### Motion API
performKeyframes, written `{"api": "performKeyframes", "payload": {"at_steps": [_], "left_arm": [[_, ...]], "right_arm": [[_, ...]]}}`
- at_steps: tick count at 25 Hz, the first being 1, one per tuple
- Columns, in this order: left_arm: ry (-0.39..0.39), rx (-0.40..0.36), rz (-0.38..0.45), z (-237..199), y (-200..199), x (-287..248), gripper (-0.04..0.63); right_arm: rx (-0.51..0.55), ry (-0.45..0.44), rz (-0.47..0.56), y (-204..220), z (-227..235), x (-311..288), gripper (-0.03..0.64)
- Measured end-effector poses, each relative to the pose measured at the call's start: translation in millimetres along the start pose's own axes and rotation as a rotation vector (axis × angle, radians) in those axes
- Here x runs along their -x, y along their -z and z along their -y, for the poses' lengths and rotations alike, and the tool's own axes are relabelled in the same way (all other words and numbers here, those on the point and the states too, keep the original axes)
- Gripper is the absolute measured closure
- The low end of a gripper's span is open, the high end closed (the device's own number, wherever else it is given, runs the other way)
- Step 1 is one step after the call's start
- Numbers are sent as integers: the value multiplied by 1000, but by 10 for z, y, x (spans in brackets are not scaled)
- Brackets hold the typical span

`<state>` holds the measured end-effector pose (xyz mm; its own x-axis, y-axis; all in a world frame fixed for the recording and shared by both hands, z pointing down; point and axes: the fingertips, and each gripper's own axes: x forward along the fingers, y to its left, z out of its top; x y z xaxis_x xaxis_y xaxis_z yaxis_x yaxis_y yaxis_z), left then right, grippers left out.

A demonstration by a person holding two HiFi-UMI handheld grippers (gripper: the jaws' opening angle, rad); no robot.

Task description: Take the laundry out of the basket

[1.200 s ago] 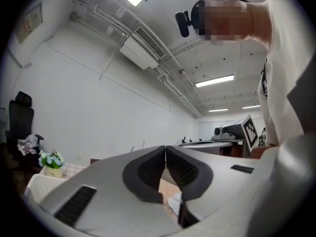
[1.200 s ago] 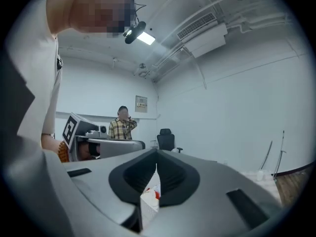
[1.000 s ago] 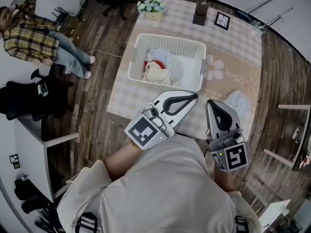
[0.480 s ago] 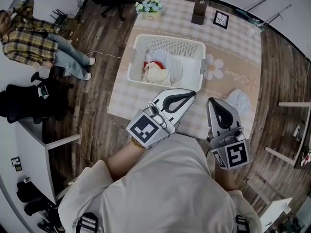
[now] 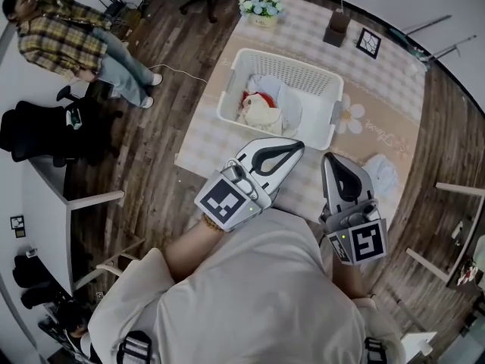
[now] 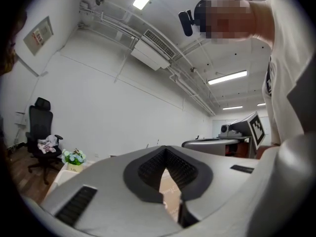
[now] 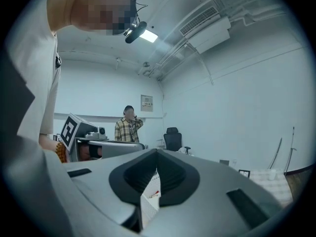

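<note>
A white slatted laundry basket [image 5: 328,89] stands on a checked tablecloth [image 5: 220,139]. Inside lie a red and cream garment [image 5: 258,111] and pale white cloth [image 5: 289,106]. My left gripper [image 5: 301,144] hovers just short of the basket's near rim, jaws shut and empty. My right gripper [image 5: 330,158] is beside it on the right, also shut with nothing in it. In the left gripper view the jaws [image 6: 170,201] leave only a sliver. In the right gripper view the shut jaws [image 7: 148,196] frame a strip of the basket.
A crumpled white cloth [image 5: 380,174] lies on the table right of my right gripper. A flower pot [image 5: 263,7], a brown box [image 5: 336,27] and a small frame [image 5: 368,42] sit at the far edge. A person in a plaid shirt [image 5: 61,40] stands left, near a black chair [image 5: 38,131].
Both grippers have edged forward towards the basket's near rim, still shut. The head view has shifted, so the basket and table sit further right in the picture.
</note>
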<state>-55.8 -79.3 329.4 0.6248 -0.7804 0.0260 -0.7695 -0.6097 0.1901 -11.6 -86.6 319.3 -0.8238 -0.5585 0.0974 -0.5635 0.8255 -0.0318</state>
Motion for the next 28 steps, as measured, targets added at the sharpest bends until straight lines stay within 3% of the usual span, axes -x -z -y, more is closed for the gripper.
{"api": "performKeyframes", "payload": {"at_steps": [8, 12, 20, 25, 28], "left_arm": [[-155, 10, 8, -339, -17, 483, 571], [-208, 13, 22, -466, -46, 757, 571], [-185, 0, 20, -585, -86, 626, 571], [-168, -68, 79, -839, -100, 355, 571], [-183, -86, 65, -1067, -27, 196, 571]], "right_arm": [[3, -162, 2, -12, -447, -464, 614], [6, -192, 16, -52, -669, -623, 614], [16, -122, 27, -75, -559, -673, 614], [-2, -40, 28, -2, -260, -778, 612], [10, 12, 43, 26, -31, -897, 612]]}}
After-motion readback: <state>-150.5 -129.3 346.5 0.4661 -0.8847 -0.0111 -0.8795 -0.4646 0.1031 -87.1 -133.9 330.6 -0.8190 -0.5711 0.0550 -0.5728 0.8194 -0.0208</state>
